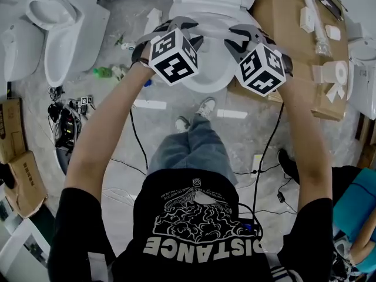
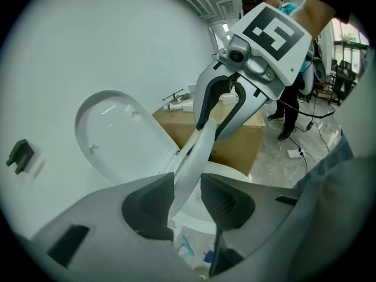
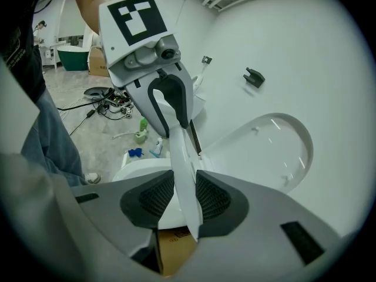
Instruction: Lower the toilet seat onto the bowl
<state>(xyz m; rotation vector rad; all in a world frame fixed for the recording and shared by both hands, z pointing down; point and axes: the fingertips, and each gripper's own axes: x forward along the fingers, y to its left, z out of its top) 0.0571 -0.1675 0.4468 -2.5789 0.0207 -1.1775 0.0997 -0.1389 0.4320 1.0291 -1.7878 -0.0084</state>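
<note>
Both grippers are clamped on the toilet seat [image 2: 192, 157], one on each side of the ring. The left gripper [image 2: 188, 195] has its two pads pressed against the thin white rim, and the right gripper [image 3: 183, 195] holds the opposite rim the same way. Neither is empty.

A two-sided hold suits the job. The seat pivots on a rear hinge, and equal support on both flanks should keep it from twisting or dropping. A loose grip could let it slam onto the porcelain.

The seat is partway through its arc. It is tilted forward, clear of the lid [image 3: 276, 151], which stands upright against the wall, and not yet resting on the bowl [image 1: 205, 78]. In the head view it shows only as a narrow band between the two marker cubes, so how much travel remains is hard to judge, though it looks substantial.

The seat is a plain white oval ring, smooth and glossy, slim in section and without visible damage. The bowl is open and unobstructed. A cardboard box [image 1: 282, 16] stands just beside it, outside the seat's path.
</note>
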